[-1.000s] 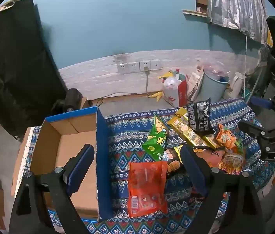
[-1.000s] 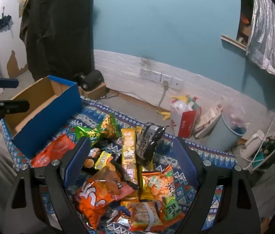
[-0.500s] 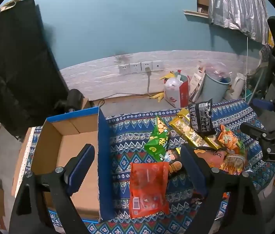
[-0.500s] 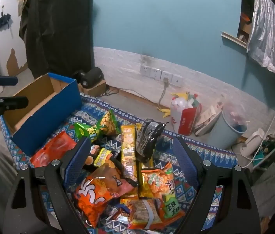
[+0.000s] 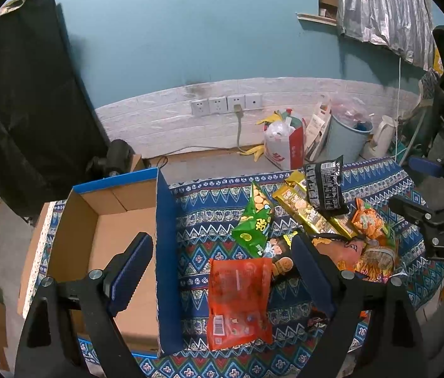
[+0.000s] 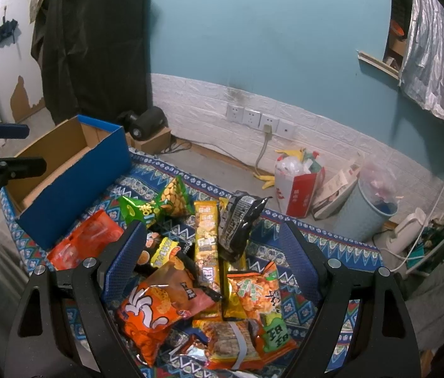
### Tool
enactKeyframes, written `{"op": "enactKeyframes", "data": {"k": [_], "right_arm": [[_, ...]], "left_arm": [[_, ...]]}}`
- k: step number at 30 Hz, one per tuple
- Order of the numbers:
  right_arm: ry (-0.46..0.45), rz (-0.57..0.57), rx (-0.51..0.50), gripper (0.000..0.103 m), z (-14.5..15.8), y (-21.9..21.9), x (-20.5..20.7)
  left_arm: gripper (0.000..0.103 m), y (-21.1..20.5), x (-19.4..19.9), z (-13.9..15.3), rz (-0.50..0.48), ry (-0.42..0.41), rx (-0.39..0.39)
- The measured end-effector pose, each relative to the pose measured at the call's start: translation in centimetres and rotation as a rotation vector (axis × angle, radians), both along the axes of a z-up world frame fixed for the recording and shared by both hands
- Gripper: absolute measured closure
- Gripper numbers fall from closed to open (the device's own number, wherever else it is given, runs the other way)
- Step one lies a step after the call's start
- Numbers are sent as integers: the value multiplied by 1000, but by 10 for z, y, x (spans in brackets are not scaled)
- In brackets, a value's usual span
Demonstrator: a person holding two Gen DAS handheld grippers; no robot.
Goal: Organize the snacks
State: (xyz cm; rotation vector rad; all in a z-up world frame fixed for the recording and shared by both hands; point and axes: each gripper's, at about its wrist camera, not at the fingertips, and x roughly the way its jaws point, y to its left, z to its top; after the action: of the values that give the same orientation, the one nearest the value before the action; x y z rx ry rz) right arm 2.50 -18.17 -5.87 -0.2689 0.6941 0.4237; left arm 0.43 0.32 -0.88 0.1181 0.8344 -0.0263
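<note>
A pile of snack packets lies on a patterned blue cloth point(image 5: 209, 211). A red-orange packet point(image 5: 237, 299) lies nearest my left gripper point(image 5: 222, 258), which is open and empty above it. A green packet point(image 5: 255, 223), gold bars point(image 5: 303, 208) and a black packet point(image 5: 324, 186) lie beyond. An open blue cardboard box point(image 5: 163, 239) stands at the left, empty inside. My right gripper point(image 6: 212, 249) is open and empty, hovering over an orange packet point(image 6: 159, 305), the gold bars point(image 6: 206, 245) and the black packet point(image 6: 237, 223). The box point(image 6: 74, 173) is far left in the right wrist view.
Beyond the cloth's far edge is bare floor, a wall with sockets point(image 5: 225, 105), a red-and-white bag point(image 5: 284, 145), a blue bin point(image 5: 347, 138) and a white kettle point(image 5: 382, 141). A black cloth point(image 5: 17, 94) hangs at the left.
Both views have shifted only slightly; both grippers stay open and empty and no snack has moved.
</note>
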Motion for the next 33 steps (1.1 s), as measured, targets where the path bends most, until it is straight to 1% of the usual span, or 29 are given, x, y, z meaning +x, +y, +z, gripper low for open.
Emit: {"op": "enactKeyframes", "data": {"k": [33], "right_arm": [[5,12,-8,19,-1,4,-1]], "left_arm": [[12,-4,-2,-5,-9,13,-3]]}}
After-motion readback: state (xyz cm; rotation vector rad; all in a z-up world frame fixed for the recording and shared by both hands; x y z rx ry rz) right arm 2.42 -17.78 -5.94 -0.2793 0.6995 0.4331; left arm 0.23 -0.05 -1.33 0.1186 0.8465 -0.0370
